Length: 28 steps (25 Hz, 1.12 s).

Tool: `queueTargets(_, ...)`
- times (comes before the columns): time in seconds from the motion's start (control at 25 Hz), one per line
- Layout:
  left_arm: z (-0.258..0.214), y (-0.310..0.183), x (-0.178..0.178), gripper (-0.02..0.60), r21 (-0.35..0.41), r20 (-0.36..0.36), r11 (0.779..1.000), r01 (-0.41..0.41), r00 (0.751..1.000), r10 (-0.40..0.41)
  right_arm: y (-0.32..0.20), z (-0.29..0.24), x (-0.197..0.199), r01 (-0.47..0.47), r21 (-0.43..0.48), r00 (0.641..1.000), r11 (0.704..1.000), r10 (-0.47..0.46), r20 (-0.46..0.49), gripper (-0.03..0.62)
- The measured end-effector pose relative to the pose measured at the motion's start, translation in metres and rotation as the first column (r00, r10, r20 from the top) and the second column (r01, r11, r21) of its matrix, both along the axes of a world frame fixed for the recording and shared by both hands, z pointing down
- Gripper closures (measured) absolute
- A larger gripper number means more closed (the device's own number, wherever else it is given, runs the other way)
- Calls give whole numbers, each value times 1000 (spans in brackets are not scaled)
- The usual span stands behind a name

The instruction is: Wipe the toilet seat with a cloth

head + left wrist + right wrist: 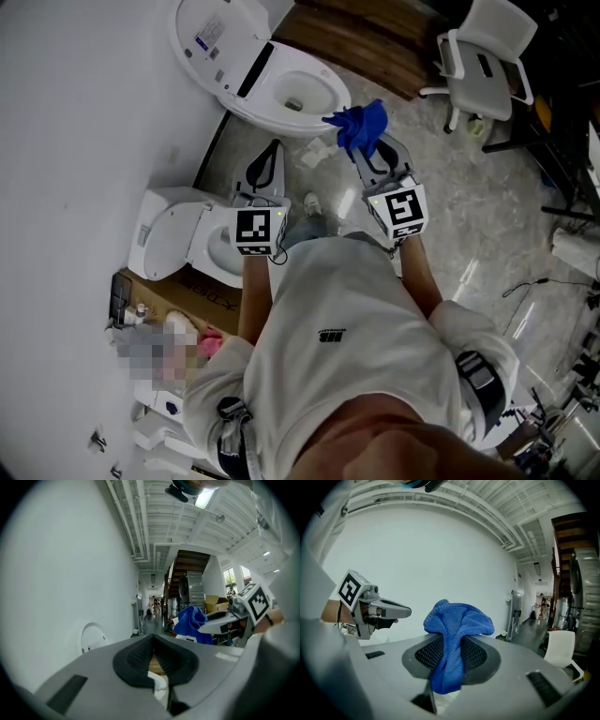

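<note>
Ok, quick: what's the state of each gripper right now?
Left gripper: closed, nothing between its fingers.
Right gripper: closed on the blue cloth.

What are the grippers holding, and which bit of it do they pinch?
The right gripper pinches the blue cloth across its bunched middle, with cloth sticking out above and below. The left gripper is shut on nothing.

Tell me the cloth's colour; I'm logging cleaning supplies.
Blue, a plain cloth clamped in the right gripper; the right gripper view shows it best.
</note>
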State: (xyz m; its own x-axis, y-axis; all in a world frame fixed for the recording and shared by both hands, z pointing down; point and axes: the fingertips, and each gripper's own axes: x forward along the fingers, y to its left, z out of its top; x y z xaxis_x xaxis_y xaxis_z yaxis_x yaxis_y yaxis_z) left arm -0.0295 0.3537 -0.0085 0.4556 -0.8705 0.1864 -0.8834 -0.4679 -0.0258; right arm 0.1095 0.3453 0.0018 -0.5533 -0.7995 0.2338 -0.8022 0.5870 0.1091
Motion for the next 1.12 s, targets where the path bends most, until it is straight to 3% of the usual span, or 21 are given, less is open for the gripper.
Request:
queueTargets(0.36,19,-51,-19,571,-26,-18,999,-30,999,30,-50,16,-21,-10,-30,1000,1000,9,-24,500)
queueTargets(0.56,33,-80,-12,571,-24,1,999,-40,999,40,-78,30,-17,-1,-45,1000,999,1,-21,500)
queueTargets(0.88,51,-141,-5,571,-40,6,999,7,1000,-7,-144,57,-18,52,-90,999,995,-52,1,500)
queueTargets(1.12,89,-194,-8,571,-116,13,990,80,997,-79,-203,96,-27,118,-171,993,978,-116,22,500)
